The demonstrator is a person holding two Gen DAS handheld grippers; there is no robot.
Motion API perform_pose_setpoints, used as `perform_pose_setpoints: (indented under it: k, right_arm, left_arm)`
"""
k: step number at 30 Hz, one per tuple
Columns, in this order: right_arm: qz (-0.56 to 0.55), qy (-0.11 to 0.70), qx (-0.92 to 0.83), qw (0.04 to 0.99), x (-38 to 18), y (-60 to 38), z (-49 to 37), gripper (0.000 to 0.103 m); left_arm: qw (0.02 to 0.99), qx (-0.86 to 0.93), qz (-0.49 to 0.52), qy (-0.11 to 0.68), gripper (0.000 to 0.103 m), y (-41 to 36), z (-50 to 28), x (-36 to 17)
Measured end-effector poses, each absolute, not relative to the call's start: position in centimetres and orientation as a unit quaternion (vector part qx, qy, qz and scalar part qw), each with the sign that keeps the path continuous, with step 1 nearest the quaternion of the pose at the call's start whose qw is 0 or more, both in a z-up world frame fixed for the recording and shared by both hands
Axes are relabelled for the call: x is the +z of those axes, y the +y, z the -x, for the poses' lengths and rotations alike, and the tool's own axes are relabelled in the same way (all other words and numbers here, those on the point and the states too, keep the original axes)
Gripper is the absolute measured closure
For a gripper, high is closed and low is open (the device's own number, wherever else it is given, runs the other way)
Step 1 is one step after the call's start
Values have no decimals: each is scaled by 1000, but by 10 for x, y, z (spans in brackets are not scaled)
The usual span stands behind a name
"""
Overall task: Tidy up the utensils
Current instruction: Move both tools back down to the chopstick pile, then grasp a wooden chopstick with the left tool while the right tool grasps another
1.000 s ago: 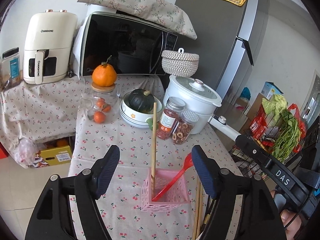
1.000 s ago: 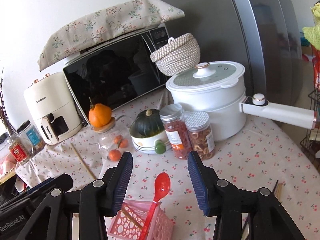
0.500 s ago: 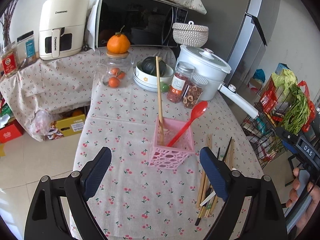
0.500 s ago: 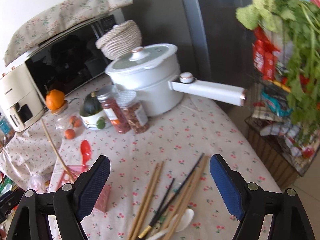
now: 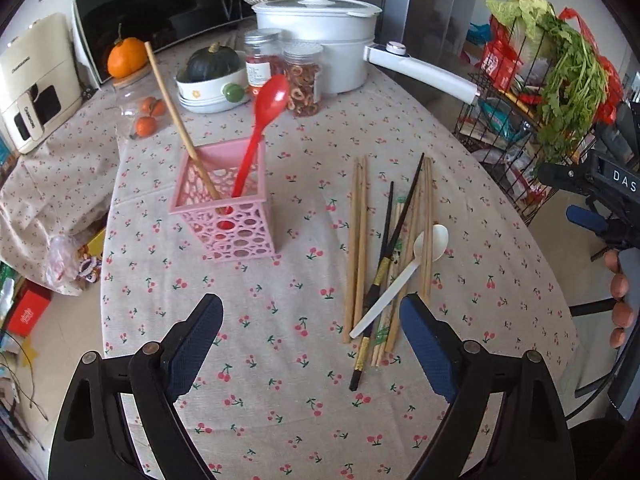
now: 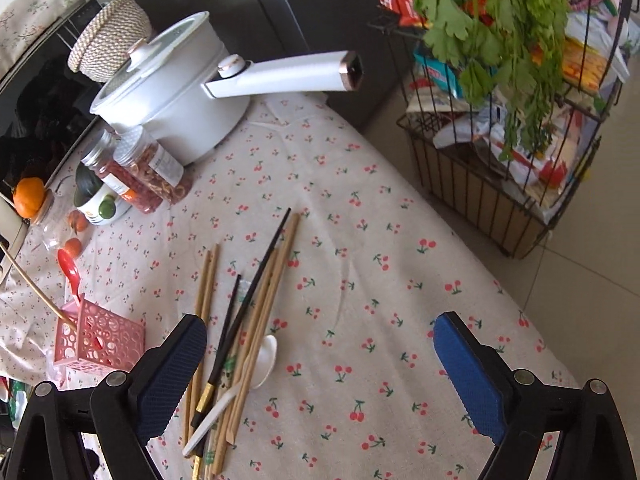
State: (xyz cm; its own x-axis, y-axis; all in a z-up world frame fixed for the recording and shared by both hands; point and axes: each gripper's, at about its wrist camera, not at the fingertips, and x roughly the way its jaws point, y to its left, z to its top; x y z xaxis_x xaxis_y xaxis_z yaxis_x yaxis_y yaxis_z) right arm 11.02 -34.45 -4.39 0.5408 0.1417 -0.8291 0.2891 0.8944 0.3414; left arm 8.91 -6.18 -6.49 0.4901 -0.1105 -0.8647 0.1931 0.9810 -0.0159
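The cherry-print tablecloth (image 5: 280, 360) is soft fabric, so the loose utensils lie flat where they fell. The pink holder (image 5: 226, 204), a square perforated plastic basket, stands upright as the collecting point; a red spoon (image 5: 260, 128) and one wooden chopstick (image 5: 176, 112) lean in it. Right of the holder lies a heap of chopsticks (image 5: 384, 248), slim wood and glossy black, under a white spoon (image 5: 404, 276). The left gripper (image 5: 312, 344) and right gripper (image 6: 320, 376) are both spread wide, holding nothing.
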Motion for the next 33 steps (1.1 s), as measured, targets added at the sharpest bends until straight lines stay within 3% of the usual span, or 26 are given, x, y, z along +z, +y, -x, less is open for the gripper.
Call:
perform_pose_setpoints:
  k: [7, 10, 12, 15, 25, 33]
  right_arm:
    - [-234, 515, -64, 822, -70, -362, -119, 7]
    - [-237, 530, -58, 812, -81, -364, -126, 7]
    - [-234, 537, -55, 808, -85, -365, -133, 7]
    - [-229, 543, -56, 806, -91, -364, -143, 7]
    - [-231, 563, -81, 789, -119, -370, -172, 7]
    - [-227, 571, -90, 784, -130, -373, -182, 7]
  left_arm:
    - [838, -119, -20, 532, 15, -111, -139, -95]
    - [833, -110, -28, 541, 46, -127, -168, -114]
    - [838, -98, -27, 535, 74, -132, -186, -122]
    - [846, -70, -19, 528, 86, -135, -212, -131]
    - [836, -41, -31, 546, 95, -143, -264, -162]
    - [823, -34, -70, 562, 94, -150, -274, -167]
